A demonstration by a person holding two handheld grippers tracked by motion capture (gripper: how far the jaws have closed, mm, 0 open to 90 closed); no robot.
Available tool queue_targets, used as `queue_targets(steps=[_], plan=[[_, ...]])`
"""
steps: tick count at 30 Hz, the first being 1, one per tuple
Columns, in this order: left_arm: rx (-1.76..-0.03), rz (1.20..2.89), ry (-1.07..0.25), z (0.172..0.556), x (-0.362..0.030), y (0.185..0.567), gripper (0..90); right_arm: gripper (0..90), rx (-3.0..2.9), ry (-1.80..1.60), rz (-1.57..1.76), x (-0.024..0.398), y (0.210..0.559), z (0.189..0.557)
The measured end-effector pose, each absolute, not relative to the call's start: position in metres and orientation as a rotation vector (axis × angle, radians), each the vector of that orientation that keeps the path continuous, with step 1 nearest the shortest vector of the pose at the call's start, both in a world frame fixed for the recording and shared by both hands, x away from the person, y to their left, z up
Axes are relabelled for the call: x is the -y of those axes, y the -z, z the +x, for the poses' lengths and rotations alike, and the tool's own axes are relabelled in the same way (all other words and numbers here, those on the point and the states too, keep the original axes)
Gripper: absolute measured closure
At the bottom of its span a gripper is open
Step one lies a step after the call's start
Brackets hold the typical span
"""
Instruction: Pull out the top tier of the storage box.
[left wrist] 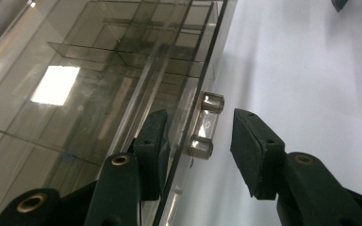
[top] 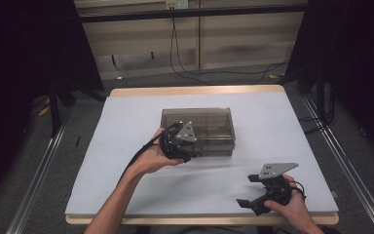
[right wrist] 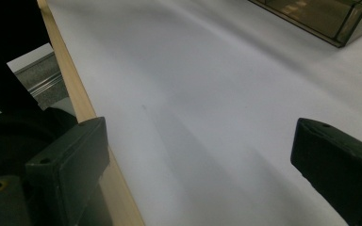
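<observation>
A white sheet (top: 126,146) covers the wooden table (top: 195,90); black cables (top: 185,68), apparently, trail behind.

Left gripper (top: 193,155): black body, grey three-cornered plate on top with dark screws, black cable trailing near-left. Right gripper (top: 249,191): same black build, grey plate. Jaws black, brass-coloured pivot rivets, rectangular pads. Forearms bare, no sleeves.

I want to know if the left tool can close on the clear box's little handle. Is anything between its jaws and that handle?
Partly. The left tool straddles the handle of the smoky clear box. One jaw faces the handle across bare space, but the box's transparent front panel stands between the other jaw and the handle, so a squeeze would catch that panel too.
</observation>
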State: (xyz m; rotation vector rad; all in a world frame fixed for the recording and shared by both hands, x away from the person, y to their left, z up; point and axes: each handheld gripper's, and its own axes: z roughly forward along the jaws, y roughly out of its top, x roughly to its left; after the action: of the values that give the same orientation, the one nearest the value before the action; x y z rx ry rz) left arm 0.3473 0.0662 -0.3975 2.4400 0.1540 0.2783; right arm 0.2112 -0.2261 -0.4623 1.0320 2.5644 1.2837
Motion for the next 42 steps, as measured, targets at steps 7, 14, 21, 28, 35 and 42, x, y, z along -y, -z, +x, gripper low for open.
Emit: queue_targets(steps=[7,14,21,28,35,42], plan=[[-0.144,2.445,-0.302,0.3479,-0.0627,0.3993,62.4,5.0,-2.565,-1.283,1.030,0.2264,0.4625,0.2112],[-0.142,2.459,-0.322,0.3472,-0.0609,0.4013,61.1,4.9,-2.568,-1.285,1.031,0.2264,0.4627,0.2116],[-0.140,2.468,-0.344,0.3471,-0.0615,0.4042,62.7,4.9,-2.566,-1.287,1.032,0.2265,0.4629,0.2116],[-0.143,2.476,-0.369,0.3464,-0.0610,0.4054,64.9,4.9,-2.569,-1.287,1.030,0.2258,0.4631,0.2118],[-0.129,2.476,-0.395,0.3446,-0.0595,0.4060,65.0,4.9,-2.572,-1.282,1.034,0.2255,0.4630,0.2120],[-0.117,2.475,-0.380,0.3438,-0.0598,0.4056,66.6,4.9,-2.570,-1.282,1.031,0.2260,0.4629,0.2119]])
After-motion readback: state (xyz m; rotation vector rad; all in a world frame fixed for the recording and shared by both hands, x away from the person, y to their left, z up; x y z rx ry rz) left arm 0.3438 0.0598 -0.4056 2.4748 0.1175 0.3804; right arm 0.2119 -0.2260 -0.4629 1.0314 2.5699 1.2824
